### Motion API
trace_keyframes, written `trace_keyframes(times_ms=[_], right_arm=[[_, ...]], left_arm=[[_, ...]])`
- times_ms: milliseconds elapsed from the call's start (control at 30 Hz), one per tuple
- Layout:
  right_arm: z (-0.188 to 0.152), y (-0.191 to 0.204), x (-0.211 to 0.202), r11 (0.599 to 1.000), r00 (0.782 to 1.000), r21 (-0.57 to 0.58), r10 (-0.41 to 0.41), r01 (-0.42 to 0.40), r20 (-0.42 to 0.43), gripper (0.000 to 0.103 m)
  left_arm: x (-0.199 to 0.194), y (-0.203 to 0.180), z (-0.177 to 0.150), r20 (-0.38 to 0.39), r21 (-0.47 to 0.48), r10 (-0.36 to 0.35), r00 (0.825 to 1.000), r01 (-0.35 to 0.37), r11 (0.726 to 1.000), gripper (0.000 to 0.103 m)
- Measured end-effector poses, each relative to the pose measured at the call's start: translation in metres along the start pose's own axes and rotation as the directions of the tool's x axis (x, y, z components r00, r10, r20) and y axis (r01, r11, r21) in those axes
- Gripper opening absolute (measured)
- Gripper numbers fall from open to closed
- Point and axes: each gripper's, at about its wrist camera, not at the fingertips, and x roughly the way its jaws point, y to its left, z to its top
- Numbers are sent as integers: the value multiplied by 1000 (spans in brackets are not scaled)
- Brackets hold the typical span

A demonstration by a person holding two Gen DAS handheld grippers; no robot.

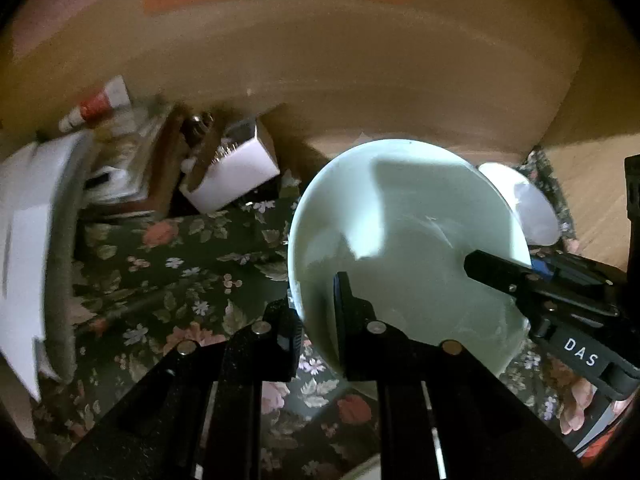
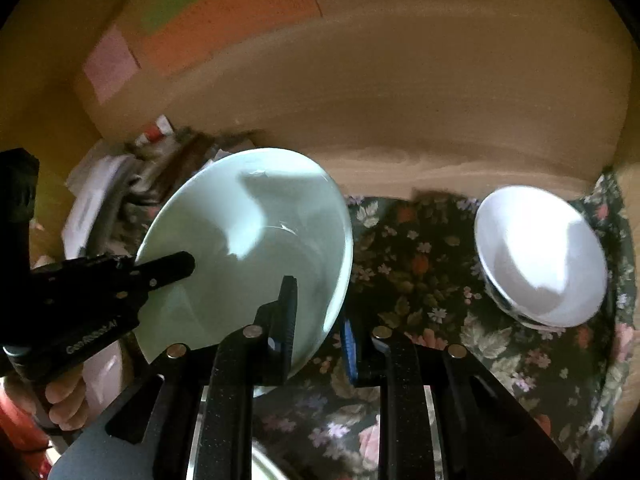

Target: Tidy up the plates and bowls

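Note:
A pale green bowl [image 1: 408,240] is held tilted above the floral cloth [image 1: 180,264]. My left gripper [image 1: 316,312] is shut on its near left rim, one finger inside and one outside. My right gripper [image 2: 316,320] is shut on the opposite rim of the same green bowl [image 2: 248,248]. The right gripper also shows in the left wrist view [image 1: 520,280], and the left gripper in the right wrist view [image 2: 152,276]. A smaller white bowl [image 2: 540,256] rests on the cloth to the right; it also shows in the left wrist view [image 1: 528,208].
A white box [image 1: 236,172], a tube with a red band [image 1: 96,106] and stacked papers [image 1: 28,248] crowd the left back. A tan wall with coloured paper sheets [image 2: 224,20] lies behind. Wooden tabletop [image 1: 592,200] shows right of the cloth.

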Motion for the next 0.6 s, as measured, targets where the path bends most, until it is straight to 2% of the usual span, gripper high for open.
trace_keyframes(times_ms=[133, 600], right_arm=[[-5, 8, -23, 1000, 999, -12, 5, -5, 45, 18], [-22, 46, -51, 998, 990, -68, 16, -7, 142, 18]], left_arm=[[-26, -2, -7, 48, -4, -11, 999, 11, 1000, 14], [-96, 8, -39, 158, -18, -23, 987, 27, 999, 14]])
